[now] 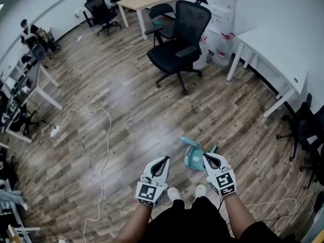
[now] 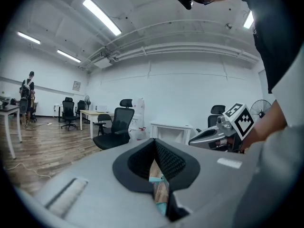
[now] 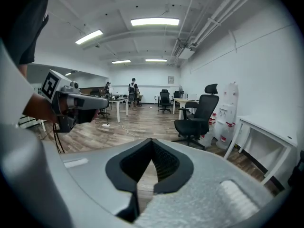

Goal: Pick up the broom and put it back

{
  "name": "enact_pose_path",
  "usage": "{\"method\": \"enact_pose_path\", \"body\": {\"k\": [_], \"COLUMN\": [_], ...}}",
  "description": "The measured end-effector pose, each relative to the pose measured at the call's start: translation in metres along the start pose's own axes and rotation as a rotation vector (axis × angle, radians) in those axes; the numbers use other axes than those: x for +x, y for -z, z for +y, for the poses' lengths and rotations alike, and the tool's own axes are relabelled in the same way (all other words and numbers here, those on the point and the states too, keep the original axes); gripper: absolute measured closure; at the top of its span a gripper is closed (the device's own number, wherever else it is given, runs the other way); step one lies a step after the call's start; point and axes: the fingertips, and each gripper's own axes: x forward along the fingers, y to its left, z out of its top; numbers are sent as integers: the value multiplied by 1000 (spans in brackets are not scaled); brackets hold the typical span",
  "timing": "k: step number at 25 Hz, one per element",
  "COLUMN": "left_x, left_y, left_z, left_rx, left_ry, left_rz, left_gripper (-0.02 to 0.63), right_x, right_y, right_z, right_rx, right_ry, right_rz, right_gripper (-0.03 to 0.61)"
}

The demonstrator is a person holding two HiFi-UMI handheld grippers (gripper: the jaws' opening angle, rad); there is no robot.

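Quick count: one teal plastic broom [image 1: 194, 155], flat on the glossy wood-plank floor [image 1: 126, 110], just ahead of and between two grippers' jaws. It lies closer to the right gripper [image 1: 206, 157] than the left gripper [image 1: 164, 159]. Both jaws are together and empty. One black mesh office chair [image 1: 185, 29] stands well beyond them.

Wood-grain plank floor [image 1: 126, 110], semi-glossy with glare at centre; smooth teal plastic broom [image 1: 194, 156]; matt black mesh-backed chair [image 1: 191, 22], upper centre.
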Motion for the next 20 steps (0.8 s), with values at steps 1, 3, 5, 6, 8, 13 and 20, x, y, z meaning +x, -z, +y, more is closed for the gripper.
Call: {"method": "enact_pose_path", "body": {"k": [1, 3, 5, 6, 8, 13, 20], "left_x": [2, 7, 12, 15, 20, 33, 33], "left_y": [3, 3, 0, -1, 5, 28, 59], "left_z": [-3, -8, -10, -10, -10, -16, -2], "left_rx": [1, -12, -25, -26, -30, -22, -40], "left_ry": [9, 20, 17, 14, 4, -8, -90], "left_rz": [-2, -7, -14, -15, 1, 65, 136], "left_gripper": [595, 595, 595, 596, 595, 595, 595], "right_x": [1, 1, 3, 5, 8, 18, 39], "right_y": [4, 9, 12, 14, 21, 49, 84], "right_z": [-2, -7, -12, -14, -18, -27, -30], "right_rx": [-6, -12, -25, -33, -43, -55, -70], "right_ry": [0, 3, 4, 5, 4, -16, -76], "right_rz": [14, 25, 21, 23, 31, 85, 146], "right_gripper": [574, 574, 574, 574, 574, 574, 536]}}
